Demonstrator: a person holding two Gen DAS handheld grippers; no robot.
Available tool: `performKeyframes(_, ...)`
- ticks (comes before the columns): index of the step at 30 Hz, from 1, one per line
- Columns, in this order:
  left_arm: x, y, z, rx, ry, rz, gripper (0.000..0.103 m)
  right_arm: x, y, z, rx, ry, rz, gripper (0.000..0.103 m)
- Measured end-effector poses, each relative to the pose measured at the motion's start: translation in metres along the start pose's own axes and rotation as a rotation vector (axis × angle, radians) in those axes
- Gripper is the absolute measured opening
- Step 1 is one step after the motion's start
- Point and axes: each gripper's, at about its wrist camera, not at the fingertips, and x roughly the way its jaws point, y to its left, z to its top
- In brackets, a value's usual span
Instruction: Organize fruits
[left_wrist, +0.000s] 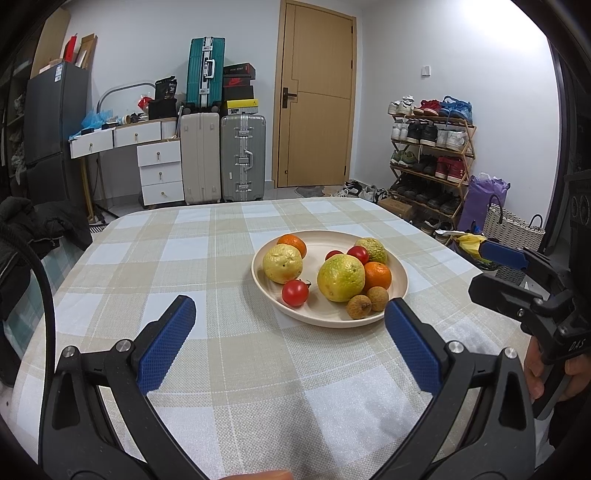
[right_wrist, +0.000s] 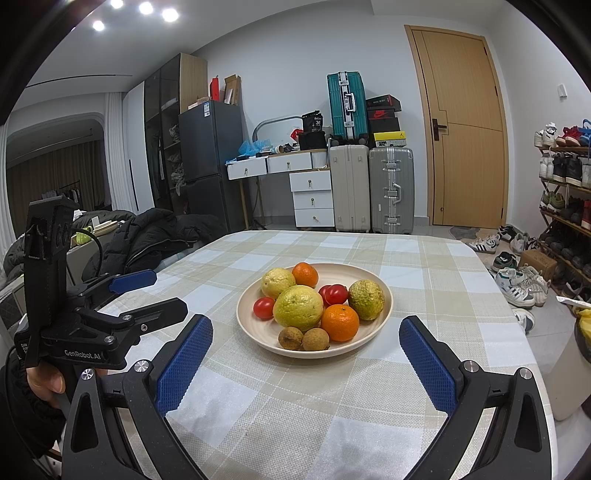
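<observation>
Currently all fruit (right_wrist: 301, 308) sits heaped in the plate (right_wrist: 384, 314) at centre frame, both left gripper (left_wrist: 290, 325) and right gripper (right_wrist: 306, 341) spread wide, empty, low in frame; fits either start or finish.

Beige-and-white checked tablecloth (right_wrist: 424, 266); cream plate (right_wrist: 384, 295); orange tangerine (right_wrist: 340, 322); red tomato (right_wrist: 263, 307).

In my right view the big yellow-green fruit (right_wrist: 300, 307) hides part of one tomato (right_wrist: 325, 291). My right claw (left_wrist: 495, 266) is cut off by my left view's edge.
</observation>
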Motion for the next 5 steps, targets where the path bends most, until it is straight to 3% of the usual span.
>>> performKeyframes(5,-0.0002,0.0019,0.0011,-0.010,-0.001,0.003,0.102,-0.0003,-0.0001,0.0000,0.001,0.001,0.000,0.103)
